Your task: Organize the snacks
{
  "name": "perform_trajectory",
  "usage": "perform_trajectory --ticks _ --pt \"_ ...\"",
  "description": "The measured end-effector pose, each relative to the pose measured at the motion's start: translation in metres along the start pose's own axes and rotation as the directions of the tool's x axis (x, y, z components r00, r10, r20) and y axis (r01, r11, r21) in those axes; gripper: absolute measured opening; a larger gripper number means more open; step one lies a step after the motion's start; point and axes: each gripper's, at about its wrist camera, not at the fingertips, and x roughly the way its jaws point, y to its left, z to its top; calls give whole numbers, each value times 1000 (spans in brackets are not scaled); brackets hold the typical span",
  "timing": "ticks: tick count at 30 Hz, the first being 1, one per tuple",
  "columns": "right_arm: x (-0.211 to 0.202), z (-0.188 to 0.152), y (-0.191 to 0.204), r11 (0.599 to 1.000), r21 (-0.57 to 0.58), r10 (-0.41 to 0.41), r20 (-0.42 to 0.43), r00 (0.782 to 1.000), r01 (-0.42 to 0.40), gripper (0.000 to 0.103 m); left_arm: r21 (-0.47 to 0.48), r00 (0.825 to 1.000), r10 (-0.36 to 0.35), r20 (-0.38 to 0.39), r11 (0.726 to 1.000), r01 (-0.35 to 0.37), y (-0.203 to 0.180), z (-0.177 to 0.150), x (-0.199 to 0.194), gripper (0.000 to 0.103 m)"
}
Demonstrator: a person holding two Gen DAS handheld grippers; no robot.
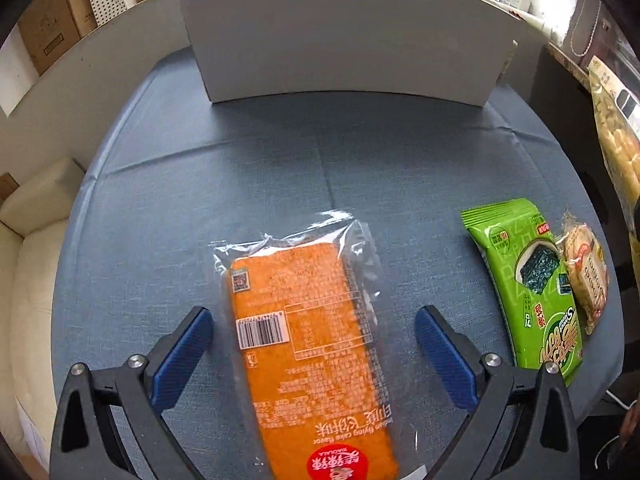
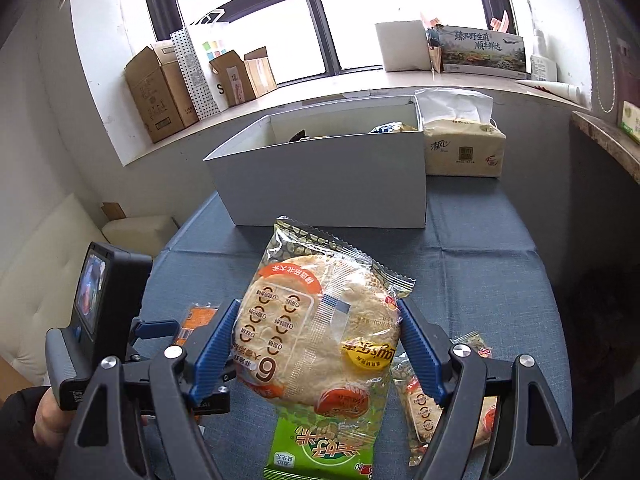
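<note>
Left wrist view: orange pack lies flat on the blue cloth, long axis running away toward the white box, near end cut off. Left gripper points steeply down, jaws spread, straddling it without touching. Right gripper pinches a rice cake pack aloft, hiding most of the green pack.

You're in home living room: cream sofa, blue-clothed table, cardboard boxes on windowsill, tissue pack.
</note>
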Motion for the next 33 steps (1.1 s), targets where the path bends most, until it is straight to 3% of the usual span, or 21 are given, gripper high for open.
perform_trajectory --ticks 5,10,17,23,30,31,32,33 --pt "-3 -2 -3 1000 11 3 5 1000 -3 82 26 999 0 38 1000 -1 -1 -4 -14 67" --pt "-7 -4 -4 1000 11 5 14 1000 -5 82 19 996 -62 62 998 61 10 -10 -35 61" --pt "-4 1 0 1000 -3 15 12 1000 -15 82 -7 981 -99 167 995 102 32 2 -79 61" --pt "-5 33 6 999 -50 20 52 998 -17 82 -2 959 -110 260 993 114 44 48 -118 61" --pt "12 110 -5 999 -45 24 101 995 -19 82 34 920 -112 375 994 108 47 132 -150 62" --pt "18 123 -8 999 -36 26 105 994 -22 82 39 915 -115 387 993 108 47 147 -149 60" --pt "25 135 -11 999 -30 25 106 994 -22 82 41 907 -123 403 992 116 48 160 -150 47" --pt "32 147 -14 1000 -25 20 107 994 -17 82 39 899 -120 420 993 114 50 174 -149 42"
